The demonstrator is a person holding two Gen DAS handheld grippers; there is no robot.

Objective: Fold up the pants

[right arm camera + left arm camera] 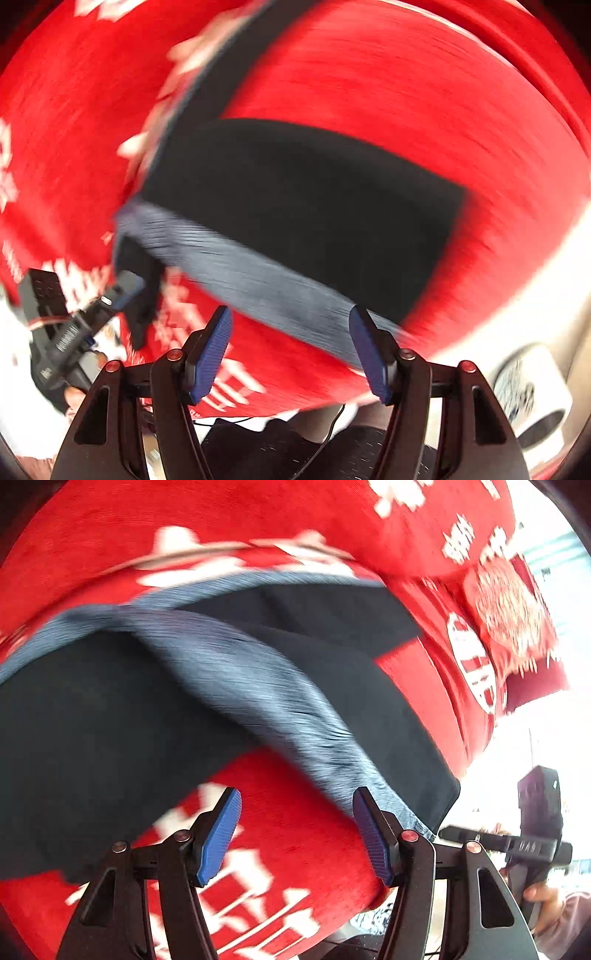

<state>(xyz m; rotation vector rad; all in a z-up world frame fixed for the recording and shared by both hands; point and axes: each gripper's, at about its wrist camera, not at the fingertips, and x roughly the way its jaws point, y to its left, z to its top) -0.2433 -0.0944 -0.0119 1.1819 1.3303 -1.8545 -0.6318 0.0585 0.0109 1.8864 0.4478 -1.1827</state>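
Dark navy pants (110, 716) with a blue-grey ribbed waistband (258, 690) lie on a red cloth with white print (280, 834). My left gripper (295, 834) is open and empty, its blue pads just short of the waistband's near end. In the right wrist view the pants (303, 206) and waistband (258, 280) lie ahead of my right gripper (291, 350), which is open and empty. The other gripper (74, 332) shows at the left there, and the right gripper (532, 834) at the right of the left wrist view. Both views are motion-blurred.
The red printed cloth (406, 92) covers the table. Its near edge (332, 915) drops off just below the grippers. A white cup-like object (532, 391) stands at the lower right. The person's dark clothing (295, 450) is below the table edge.
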